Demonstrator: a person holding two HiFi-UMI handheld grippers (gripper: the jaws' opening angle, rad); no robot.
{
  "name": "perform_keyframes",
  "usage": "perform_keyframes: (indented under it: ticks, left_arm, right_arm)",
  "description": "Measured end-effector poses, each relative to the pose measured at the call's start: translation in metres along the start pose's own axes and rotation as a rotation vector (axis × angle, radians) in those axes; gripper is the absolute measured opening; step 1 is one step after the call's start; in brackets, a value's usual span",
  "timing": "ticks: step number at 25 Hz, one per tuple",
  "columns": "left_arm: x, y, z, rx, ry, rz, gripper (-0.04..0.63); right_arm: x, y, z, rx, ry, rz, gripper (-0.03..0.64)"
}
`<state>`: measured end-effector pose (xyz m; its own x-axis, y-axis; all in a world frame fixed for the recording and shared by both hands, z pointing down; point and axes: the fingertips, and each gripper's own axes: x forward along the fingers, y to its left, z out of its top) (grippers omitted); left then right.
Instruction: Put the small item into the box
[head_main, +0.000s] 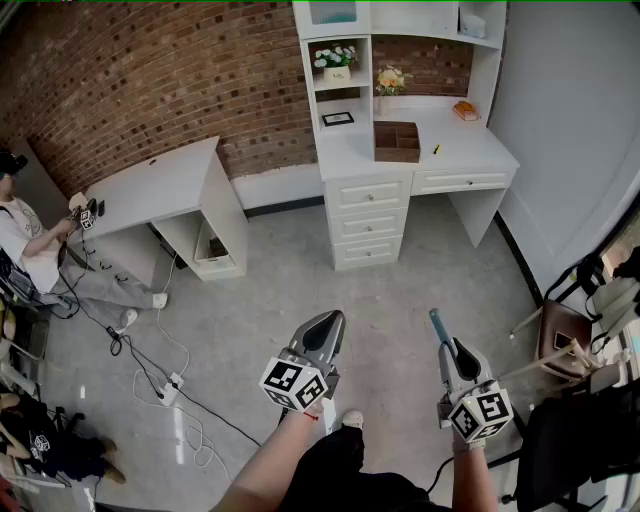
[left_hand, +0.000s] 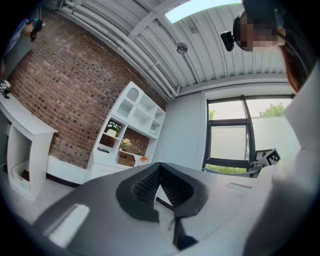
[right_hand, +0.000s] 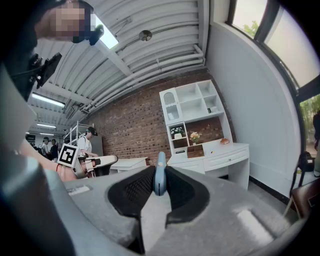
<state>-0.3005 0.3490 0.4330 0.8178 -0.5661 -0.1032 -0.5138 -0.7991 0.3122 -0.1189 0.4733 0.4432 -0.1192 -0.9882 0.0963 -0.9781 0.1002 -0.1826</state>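
A brown wooden box (head_main: 397, 141) stands on the white desk (head_main: 470, 150) across the room; it shows small in the right gripper view (right_hand: 195, 151) and in the left gripper view (left_hand: 126, 159). My right gripper (head_main: 447, 345) is shut on a small flat blue item (head_main: 438, 324), which sticks up between the pads (right_hand: 160, 175). The left gripper (head_main: 325, 328) is held beside it, its jaws closed with nothing between them (left_hand: 159, 176). Both are held over the grey floor, far from the desk.
A small yellow thing (head_main: 436, 149) and an orange object (head_main: 465, 110) lie on the desk near the box. A low white table (head_main: 150, 185) stands at left with a seated person (head_main: 25, 245). Cables (head_main: 150, 370) trail on the floor. A chair (head_main: 565, 330) stands at right.
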Motion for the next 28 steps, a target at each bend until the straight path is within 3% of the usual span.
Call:
perform_keyframes:
  ticks: [6,17,28]
  left_arm:
    - [0.059,0.037,0.000,0.003,0.004,-0.023,0.002]
    - [0.101,0.087,-0.012,-0.020,0.050,0.002,0.002]
    - [0.179,0.131,-0.017,-0.019,0.049,0.044,0.002]
  right_arm:
    - [0.062,-0.029,0.008,-0.010,-0.003,-0.009,0.066]
    - [0.116,-0.058,0.006,0.017,0.003,-0.034,0.066]
    - [0.187,-0.134,0.011,0.067,-0.017,-0.015,0.066]
